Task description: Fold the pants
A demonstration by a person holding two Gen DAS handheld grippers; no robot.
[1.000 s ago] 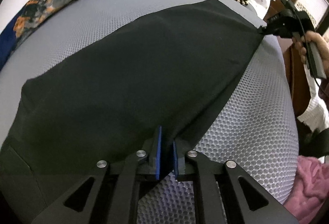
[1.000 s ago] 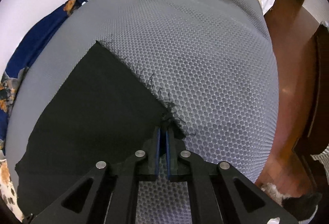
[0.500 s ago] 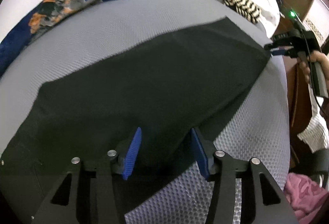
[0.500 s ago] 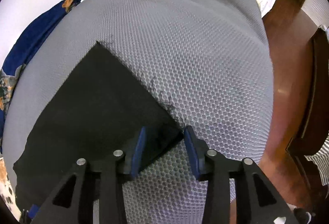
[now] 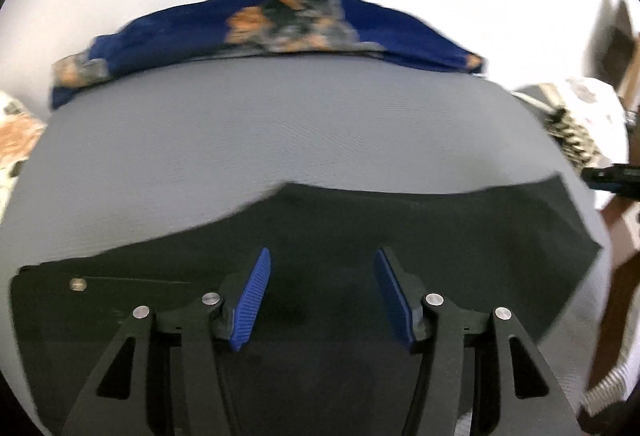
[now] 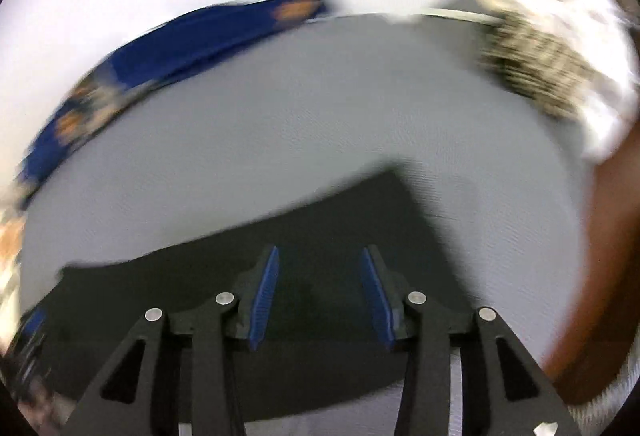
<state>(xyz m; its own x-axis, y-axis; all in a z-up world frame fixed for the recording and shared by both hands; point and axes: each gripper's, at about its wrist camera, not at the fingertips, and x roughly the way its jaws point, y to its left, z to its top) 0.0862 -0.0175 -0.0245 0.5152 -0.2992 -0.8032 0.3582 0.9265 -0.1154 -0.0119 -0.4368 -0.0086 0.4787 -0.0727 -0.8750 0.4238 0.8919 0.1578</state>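
Note:
The black pants (image 5: 400,228) lie flat on a grey mesh surface (image 5: 280,136), with a small metal button (image 5: 78,283) near their left end. My left gripper (image 5: 322,256) hovers above the pants. Its jaws are opening, the blue pads are apart, and nothing is gripped. In the blurred right wrist view the pants (image 6: 360,212) end in a corner at the right. My right gripper (image 6: 320,252) hangs over that end, its jaws also opening with no cloth between the pads. The black body of the right gripper (image 5: 612,178) shows at the right edge of the left wrist view.
A blue cloth with orange flowers (image 5: 280,24) lies along the far edge by a white wall. A black-and-cream striped knit (image 5: 572,136) and a white cloth (image 5: 592,104) sit at the far right corner. Brown wood (image 6: 600,236) lies past the right edge.
Both grippers were shut on edges of the pants. They have since opened, let the cloth go, lifted and rolled. The pants now lie flat below them.

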